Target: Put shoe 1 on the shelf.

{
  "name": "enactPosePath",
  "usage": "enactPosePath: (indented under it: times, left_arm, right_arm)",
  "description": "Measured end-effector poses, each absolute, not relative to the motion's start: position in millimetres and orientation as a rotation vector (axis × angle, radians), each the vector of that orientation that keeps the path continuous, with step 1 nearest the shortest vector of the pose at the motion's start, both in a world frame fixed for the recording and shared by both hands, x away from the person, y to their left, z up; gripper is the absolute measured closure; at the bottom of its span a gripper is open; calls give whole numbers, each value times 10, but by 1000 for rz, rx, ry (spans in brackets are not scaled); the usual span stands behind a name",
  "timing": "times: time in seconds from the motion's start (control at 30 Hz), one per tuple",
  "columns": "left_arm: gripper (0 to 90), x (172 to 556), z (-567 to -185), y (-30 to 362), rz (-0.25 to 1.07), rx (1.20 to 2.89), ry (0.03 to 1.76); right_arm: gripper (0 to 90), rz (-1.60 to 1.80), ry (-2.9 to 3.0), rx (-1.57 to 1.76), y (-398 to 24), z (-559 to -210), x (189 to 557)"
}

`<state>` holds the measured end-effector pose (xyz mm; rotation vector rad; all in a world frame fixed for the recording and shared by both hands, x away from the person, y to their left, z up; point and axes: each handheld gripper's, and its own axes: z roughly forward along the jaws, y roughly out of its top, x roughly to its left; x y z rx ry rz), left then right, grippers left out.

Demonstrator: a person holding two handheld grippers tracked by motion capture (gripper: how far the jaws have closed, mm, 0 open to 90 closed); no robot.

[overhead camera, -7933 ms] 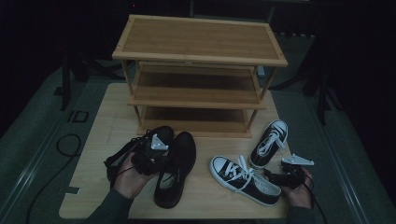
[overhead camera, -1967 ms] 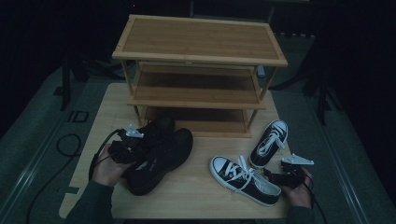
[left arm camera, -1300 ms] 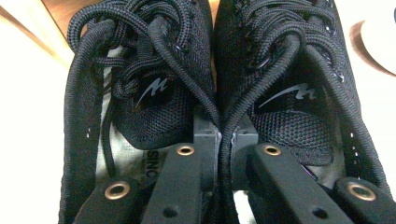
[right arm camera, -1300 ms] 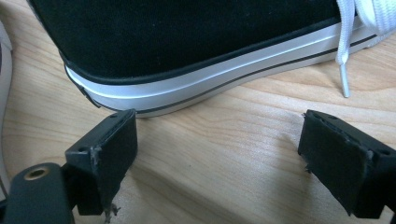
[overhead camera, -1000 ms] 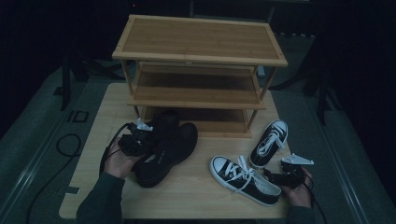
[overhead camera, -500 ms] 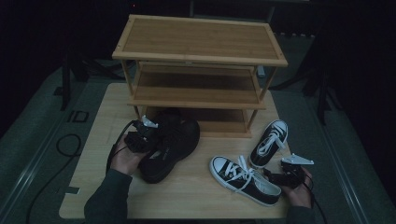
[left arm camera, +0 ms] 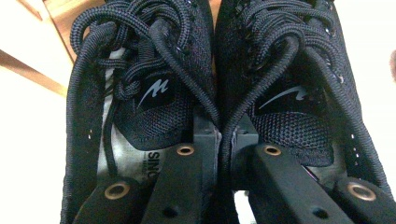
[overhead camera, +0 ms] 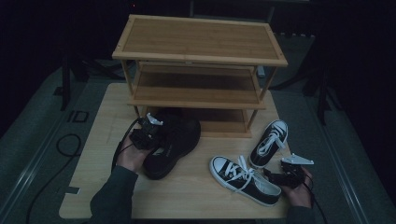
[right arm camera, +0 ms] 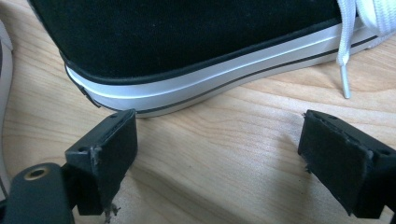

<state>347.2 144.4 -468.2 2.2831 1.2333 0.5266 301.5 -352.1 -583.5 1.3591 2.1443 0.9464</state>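
Together, two black mesh shoes [left arm camera: 205, 93] are pinched by their inner collars between the nearly closed jaws of the left gripper [overhead camera: 145, 132], before the wooden rack [overhead camera: 201, 70]. Wide apart, the right gripper [right arm camera: 217, 149] jaws are held empty over the counter [right arm camera: 224, 154], just beside a black-and-white sneaker [right arm camera: 187, 42].

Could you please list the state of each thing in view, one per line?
Left gripper: shut on the black shoes, pinching their inner collars together.
Black shoes: laced, held side by side in front of the rack.
Right gripper: open, on the table beside a sneaker.
Sneakers: laced, upright on the table, apart.
Rack: upright; top two shelves empty.
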Motion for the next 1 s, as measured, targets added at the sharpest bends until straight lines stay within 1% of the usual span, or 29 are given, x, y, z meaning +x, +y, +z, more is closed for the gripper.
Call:
enactPosePath:
  times: [1.0]
  left_arm:
    - [853,3646,-4741,1307,551,2264,1287]
  right_arm:
    - [117,946,2146,1360,-3520,-5835,3016]
